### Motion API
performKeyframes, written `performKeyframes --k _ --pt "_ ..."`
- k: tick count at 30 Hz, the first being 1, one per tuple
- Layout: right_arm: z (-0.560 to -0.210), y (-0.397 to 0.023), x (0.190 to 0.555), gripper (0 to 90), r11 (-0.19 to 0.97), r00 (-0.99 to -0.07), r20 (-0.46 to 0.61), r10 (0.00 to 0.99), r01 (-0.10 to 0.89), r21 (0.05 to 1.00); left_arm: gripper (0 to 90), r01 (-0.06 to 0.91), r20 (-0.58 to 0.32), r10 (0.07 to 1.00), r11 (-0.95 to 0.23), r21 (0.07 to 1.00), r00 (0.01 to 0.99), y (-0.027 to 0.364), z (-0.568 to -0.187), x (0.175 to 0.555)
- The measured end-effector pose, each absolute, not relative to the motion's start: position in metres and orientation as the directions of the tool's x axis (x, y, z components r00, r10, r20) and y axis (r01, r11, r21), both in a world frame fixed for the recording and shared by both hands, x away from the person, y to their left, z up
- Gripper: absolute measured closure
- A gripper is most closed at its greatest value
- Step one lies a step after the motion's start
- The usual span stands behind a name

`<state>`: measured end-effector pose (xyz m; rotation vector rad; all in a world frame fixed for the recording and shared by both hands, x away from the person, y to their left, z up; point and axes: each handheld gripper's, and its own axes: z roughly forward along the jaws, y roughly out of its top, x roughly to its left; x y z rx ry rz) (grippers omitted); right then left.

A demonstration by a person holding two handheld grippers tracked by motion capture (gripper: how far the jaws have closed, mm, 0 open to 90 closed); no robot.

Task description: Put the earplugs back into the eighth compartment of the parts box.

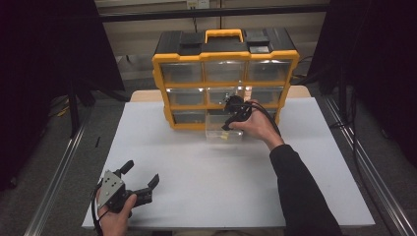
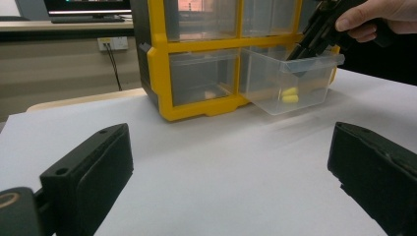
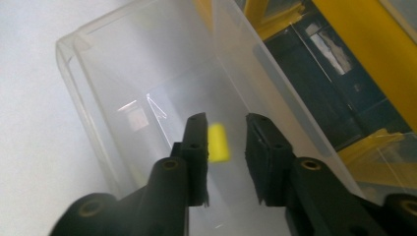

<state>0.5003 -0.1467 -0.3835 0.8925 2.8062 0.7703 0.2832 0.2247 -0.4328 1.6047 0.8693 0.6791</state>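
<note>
In the high view, I am holding my left tool low over the near left part of the white table, and its jaws are standing wide apart with nothing between them. My right tool is reaching down into the clear drawer, which is pulled out from the bottom row of the yellow and black organizer at the far side of the table. My right hand is gripping this tool just in front of the organizer. In the left gripper view, I am seeing my own two black jaws wide open over the bare table, and farther off the drawer is sticking out of the organizer, with two small yellow pieces lying on its bottom. My right tool is pointing down into it from above. In the right gripper view, my right tool is standing narrowly open inside the drawer, and one yellow piece is showing between the jaws. It is blurred and the pads are not pressing on it, so the tool is not holding it.
</note>
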Motion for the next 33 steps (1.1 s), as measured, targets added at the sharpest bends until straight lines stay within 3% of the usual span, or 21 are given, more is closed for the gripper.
performKeyframes --k 18,22,33 --pt "-0.357 -0.162 0.484 14.0 0.555 -0.765 0.029 0.643 0.491 0.671 3.4 0.181 -0.023 0.828 -0.095 0.979 0.56 0.224 -0.433 0.283" --pt "-0.358 -0.172 0.477 7.6 0.5 -0.738 0.041 0.673 0.496 0.709 3.4 0.18 -0.019 0.828 -0.099 0.979 0.56 0.224 -0.433 0.283" --pt "-0.371 -0.194 0.456 2.6 0.392 -0.691 0.048 0.721 0.464 0.794 3.4 0.181 -0.021 0.829 -0.097 0.979 0.559 0.224 -0.433 0.283"
